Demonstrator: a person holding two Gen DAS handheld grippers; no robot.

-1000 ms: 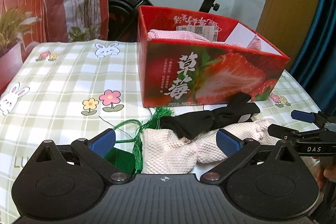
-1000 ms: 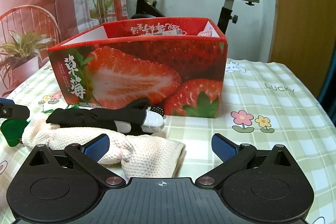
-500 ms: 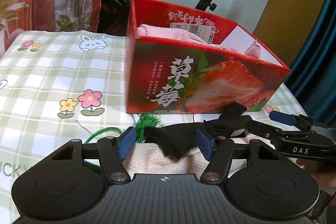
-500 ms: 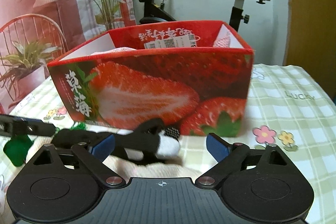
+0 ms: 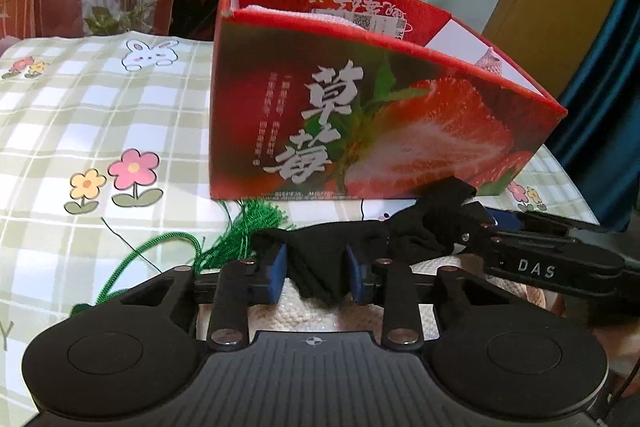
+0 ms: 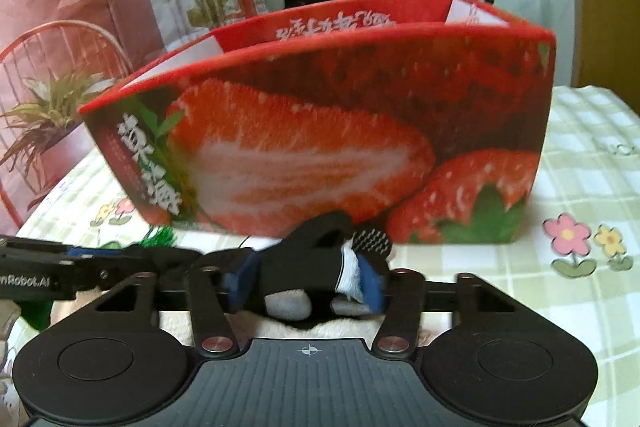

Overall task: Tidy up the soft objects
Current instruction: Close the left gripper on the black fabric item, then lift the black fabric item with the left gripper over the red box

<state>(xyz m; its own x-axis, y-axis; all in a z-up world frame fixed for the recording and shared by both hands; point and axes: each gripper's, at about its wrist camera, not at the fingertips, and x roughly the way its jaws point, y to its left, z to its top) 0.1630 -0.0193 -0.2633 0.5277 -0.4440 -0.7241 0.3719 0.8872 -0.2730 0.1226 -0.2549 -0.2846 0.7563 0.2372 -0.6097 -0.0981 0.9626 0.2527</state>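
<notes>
Between the blue pads of the left gripper (image 5: 316, 273) lies one end of a long black fabric glove (image 5: 360, 239); its jaws are closing and look to be touching the cloth. The right gripper (image 6: 306, 281), also closing, brackets the glove's white-banded end (image 6: 348, 267), pads against it. Just beyond both stands the red strawberry-printed cardboard box (image 5: 360, 115), pale pink knitted cloth (image 5: 304, 15) already inside, so some sorting seems done. Under the glove a cream waffle-knit towel (image 5: 304, 315) waits, and left of the left gripper sprawls a green tasselled cord (image 5: 240, 227). The box's tall near wall must be cleared on the way in.
</notes>
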